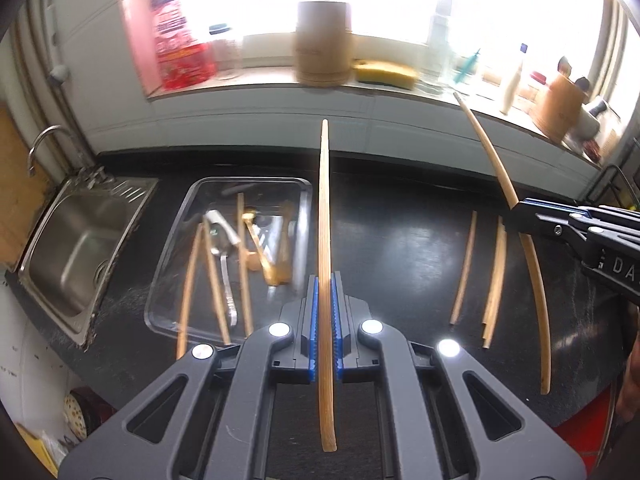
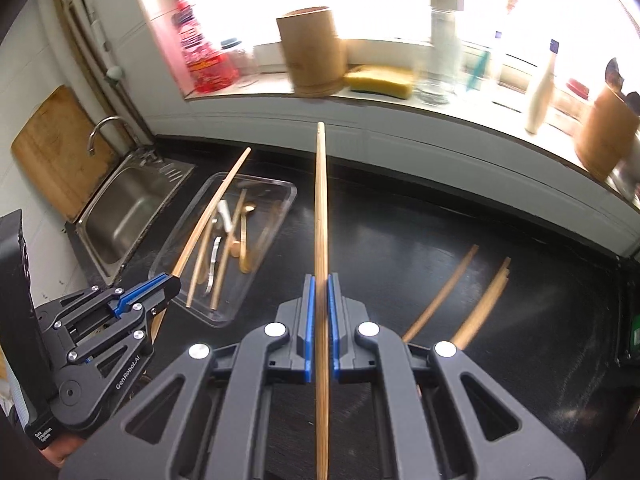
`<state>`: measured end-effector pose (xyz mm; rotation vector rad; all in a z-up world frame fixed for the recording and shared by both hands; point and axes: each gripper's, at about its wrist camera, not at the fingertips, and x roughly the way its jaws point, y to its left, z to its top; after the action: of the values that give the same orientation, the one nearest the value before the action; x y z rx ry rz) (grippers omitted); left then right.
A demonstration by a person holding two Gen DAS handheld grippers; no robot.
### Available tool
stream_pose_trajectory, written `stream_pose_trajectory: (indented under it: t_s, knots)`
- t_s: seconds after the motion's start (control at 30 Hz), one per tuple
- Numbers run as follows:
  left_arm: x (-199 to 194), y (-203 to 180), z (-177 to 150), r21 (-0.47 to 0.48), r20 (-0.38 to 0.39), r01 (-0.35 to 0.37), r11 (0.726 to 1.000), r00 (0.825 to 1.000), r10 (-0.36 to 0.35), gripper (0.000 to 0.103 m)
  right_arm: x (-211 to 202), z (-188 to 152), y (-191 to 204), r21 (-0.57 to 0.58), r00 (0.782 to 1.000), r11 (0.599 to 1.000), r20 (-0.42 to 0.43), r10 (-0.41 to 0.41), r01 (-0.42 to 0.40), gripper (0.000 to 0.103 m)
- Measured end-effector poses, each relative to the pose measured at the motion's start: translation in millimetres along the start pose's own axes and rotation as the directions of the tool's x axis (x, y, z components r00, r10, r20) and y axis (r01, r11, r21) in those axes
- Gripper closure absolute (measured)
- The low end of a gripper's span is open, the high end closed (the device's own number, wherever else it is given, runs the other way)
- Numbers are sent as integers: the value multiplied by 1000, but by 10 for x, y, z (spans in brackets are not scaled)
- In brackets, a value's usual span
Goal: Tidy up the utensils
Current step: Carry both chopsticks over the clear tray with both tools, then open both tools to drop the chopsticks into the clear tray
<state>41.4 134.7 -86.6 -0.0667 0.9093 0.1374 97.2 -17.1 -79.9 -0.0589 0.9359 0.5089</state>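
Observation:
My left gripper [image 1: 326, 280] is shut on a bamboo chopstick [image 1: 325, 208] and holds it above the black counter; the left gripper also shows in the right wrist view [image 2: 170, 280]. My right gripper [image 2: 320, 280] is shut on another bamboo chopstick [image 2: 321, 208]; the right gripper also shows in the left wrist view [image 1: 520, 214]. A clear plastic tray [image 1: 192, 196] on the counter holds several chopsticks, a metal spoon [image 1: 226, 280] and a golden spoon [image 1: 264, 258]. Three loose chopsticks [image 1: 494, 276] lie on the counter at the right. A bamboo holder [image 1: 323, 42] stands on the windowsill.
A steel sink [image 1: 76, 248] with a faucet is at the left. A yellow sponge [image 1: 386, 72], a red bottle [image 1: 176, 36], glass jars and a second bamboo holder [image 1: 560, 108] with utensils stand on the sill. A wooden cutting board [image 2: 52, 148] leans by the sink.

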Motion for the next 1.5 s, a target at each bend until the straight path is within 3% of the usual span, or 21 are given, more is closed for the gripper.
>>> stream_pose_trajectory:
  t_s: [0.33, 0.63, 0.9, 1.23, 1.43, 1.5]
  knots:
    - [53, 856, -60, -147, -24, -101, 984, 995, 98, 97, 489, 383, 869, -95, 993, 988, -44, 114, -118, 96]
    - [240, 1302, -67, -211, -64, -138, 968, 990, 127, 97, 1021, 600, 1372, -120, 979, 976, -114, 167, -181, 96]
    - [533, 1459, 48, -225, -92, -141, 964, 988, 123, 97, 1422, 715, 1437, -105, 970, 977, -177, 166, -186, 96]
    - [1157, 1596, 58, -276, -169, -92, 957, 985, 46, 97, 2117, 839, 1322, -13, 943, 982, -283, 177, -188, 96]
    - [1386, 1587, 78, -250, -196, -95, 964, 980, 46, 97, 2372, 873, 1316, -9, 932, 985, -326, 158, -171, 96]
    - [1452, 1581, 97, -241, -199, -67, 968, 980, 18, 97, 2432, 913, 1289, 23, 918, 981, -348, 188, -192, 95]
